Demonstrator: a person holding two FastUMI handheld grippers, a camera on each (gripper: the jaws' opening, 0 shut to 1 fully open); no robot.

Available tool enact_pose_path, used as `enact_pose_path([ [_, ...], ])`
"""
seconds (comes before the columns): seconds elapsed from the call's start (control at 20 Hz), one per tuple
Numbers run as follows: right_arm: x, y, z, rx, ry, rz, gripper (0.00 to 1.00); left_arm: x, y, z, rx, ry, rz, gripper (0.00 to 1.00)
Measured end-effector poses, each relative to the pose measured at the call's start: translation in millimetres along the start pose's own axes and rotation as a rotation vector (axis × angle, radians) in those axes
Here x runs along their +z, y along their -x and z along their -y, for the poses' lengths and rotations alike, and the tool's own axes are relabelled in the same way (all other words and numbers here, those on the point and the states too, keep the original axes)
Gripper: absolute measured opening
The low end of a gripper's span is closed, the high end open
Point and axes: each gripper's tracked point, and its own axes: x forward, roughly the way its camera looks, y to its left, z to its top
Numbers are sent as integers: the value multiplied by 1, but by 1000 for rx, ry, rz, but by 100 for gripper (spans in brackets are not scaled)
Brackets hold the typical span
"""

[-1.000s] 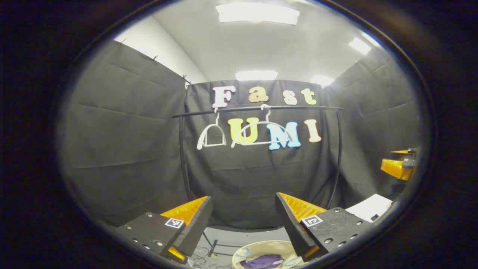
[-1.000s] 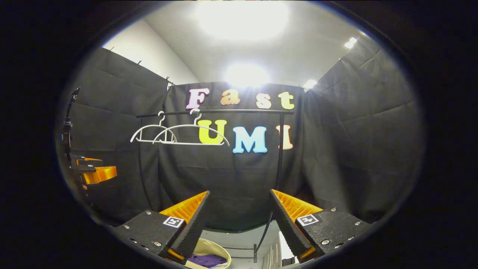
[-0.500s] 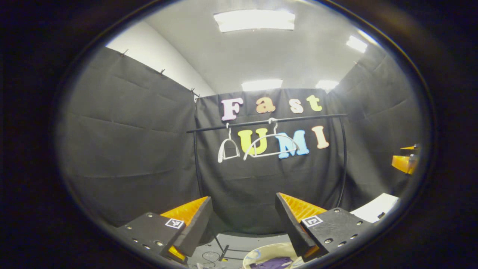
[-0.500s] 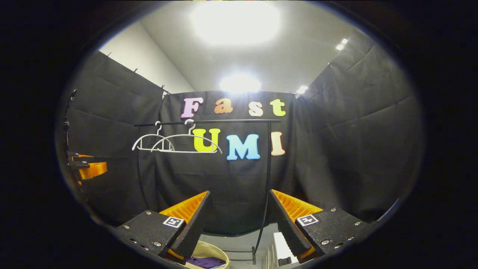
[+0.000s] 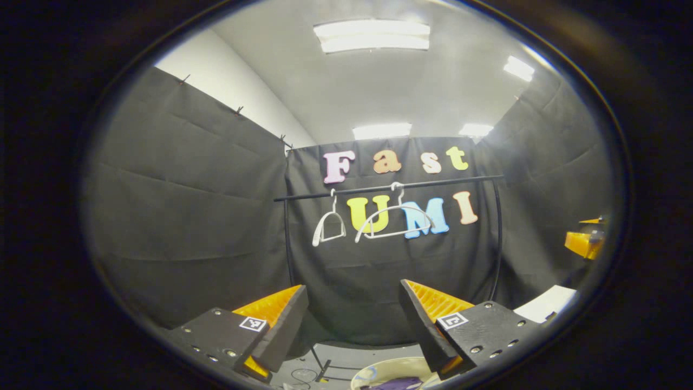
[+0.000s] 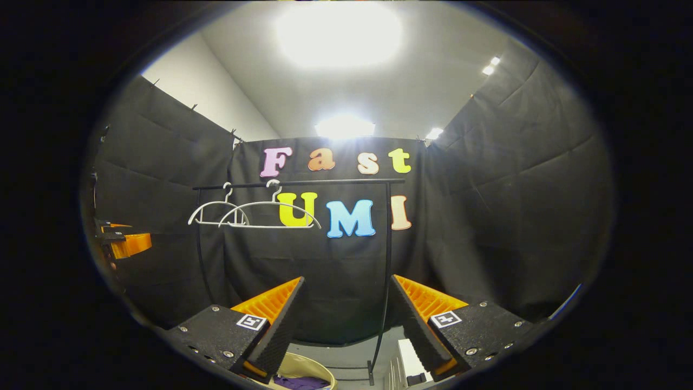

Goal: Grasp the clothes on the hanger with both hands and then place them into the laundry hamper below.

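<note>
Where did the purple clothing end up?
The purple garment lies inside the cream hamper on the floor, below the rail with two bare hangers. It shows at the bottom of both gripper views.

No readable text, brand or number appears on any object. The left gripper (image 5: 352,319) and right gripper (image 6: 346,317) each bear small square black-and-white coded markers, carrying no legible words.

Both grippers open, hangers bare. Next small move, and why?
Probably just ease both back to rest. The two white hangers on the rail are bare, purple clothing lies in the hamper, and the left gripper and right gripper are open, holding nothing.
</note>
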Motion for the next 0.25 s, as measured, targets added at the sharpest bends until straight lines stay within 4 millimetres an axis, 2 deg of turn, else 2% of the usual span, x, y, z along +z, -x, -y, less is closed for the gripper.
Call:
enact_pose_path([
  [0.15, 1, -3, -2, -7, -1, 1, 94, 1, 2, -6, -2, 4, -3, 100],
  [0.2, 3, -4, -2, -12, 5, 4, 94, -3, -10, 0, -3, 6, -1, 97],
  [0.25, 3, -4, -3, -13, 12, 7, 94, -1, -12, -1, -3, 6, 0, 97],
])
